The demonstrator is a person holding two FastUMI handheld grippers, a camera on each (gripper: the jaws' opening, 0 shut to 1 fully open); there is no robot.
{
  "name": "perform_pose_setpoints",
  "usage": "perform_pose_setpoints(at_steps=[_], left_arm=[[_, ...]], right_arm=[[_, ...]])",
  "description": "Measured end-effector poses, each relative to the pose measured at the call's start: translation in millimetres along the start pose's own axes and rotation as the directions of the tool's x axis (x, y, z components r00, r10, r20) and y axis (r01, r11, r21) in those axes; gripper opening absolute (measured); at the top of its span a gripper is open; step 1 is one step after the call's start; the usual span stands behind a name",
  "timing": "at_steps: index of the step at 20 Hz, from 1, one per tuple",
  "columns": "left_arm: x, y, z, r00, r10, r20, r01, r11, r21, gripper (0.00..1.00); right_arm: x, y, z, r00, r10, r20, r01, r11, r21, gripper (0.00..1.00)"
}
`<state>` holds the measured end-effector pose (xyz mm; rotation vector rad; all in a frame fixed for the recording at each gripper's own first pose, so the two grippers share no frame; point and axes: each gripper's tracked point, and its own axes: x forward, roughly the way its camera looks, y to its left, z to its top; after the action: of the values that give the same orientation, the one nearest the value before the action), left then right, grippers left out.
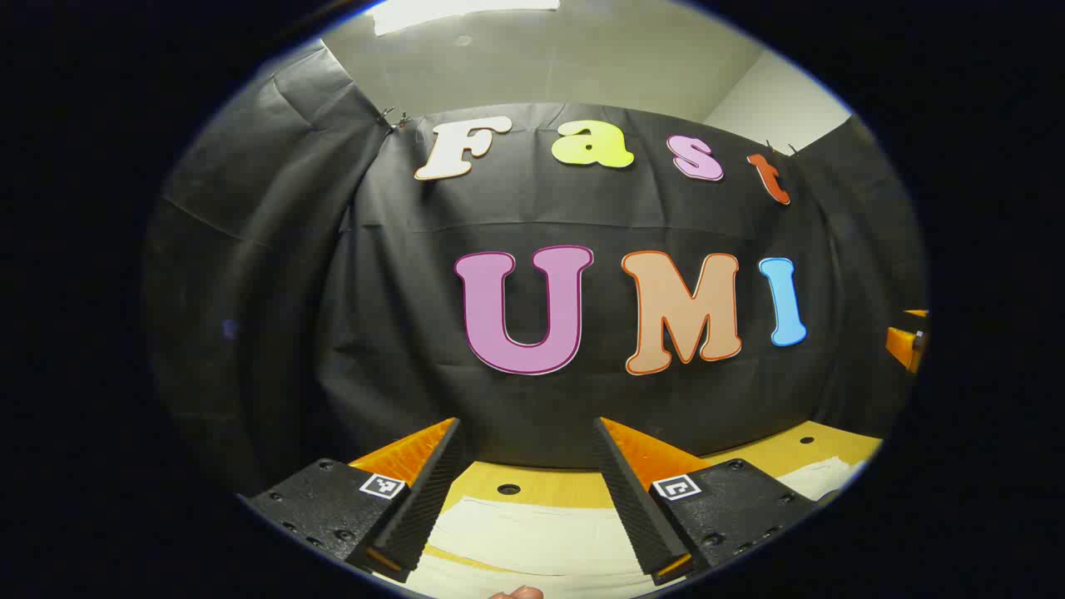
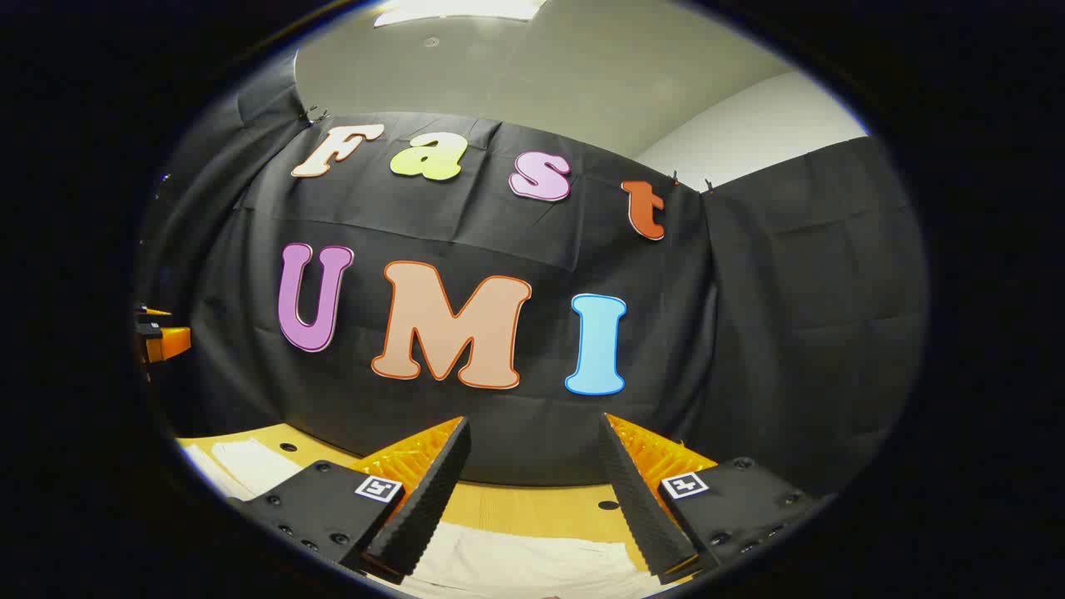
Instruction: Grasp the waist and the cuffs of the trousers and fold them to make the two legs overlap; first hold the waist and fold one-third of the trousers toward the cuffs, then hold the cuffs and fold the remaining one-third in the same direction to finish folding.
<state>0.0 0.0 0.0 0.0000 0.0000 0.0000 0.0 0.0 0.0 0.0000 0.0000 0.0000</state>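
Observation:
The white trousers [image 1: 532, 541] lie flat on the wooden table [image 1: 541, 487], low in the left gripper view. My left gripper [image 1: 526, 428] hangs above them, open, with nothing between its fingers. In the right gripper view the same pale cloth [image 2: 516, 557] spreads under my right gripper [image 2: 534, 424], which is also open and holds nothing. More of the trousers [image 2: 241, 462] reaches toward the left edge of that view. Each gripper appears small at the side of the other's view: the right one [image 1: 908, 341] and the left one [image 2: 162, 337].
The tabletop [image 2: 532, 503] has round holes near its back edge, where the black cloth wall rises close behind. A bit of a hand [image 1: 516, 592] peeks in at the bottom of the left gripper view.

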Motion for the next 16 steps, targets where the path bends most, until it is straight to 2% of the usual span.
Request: perform_pose_setpoints(at_steps=[16], left_arm=[[-6, -26, 3, 0.999, -0.035, 0.007, 0.035, 0.998, 0.057, 0.92]], right_arm=[[-2, -25, -30, 0.998, -0.016, -0.055, 0.015, 1.0, -0.023, 0.97]])
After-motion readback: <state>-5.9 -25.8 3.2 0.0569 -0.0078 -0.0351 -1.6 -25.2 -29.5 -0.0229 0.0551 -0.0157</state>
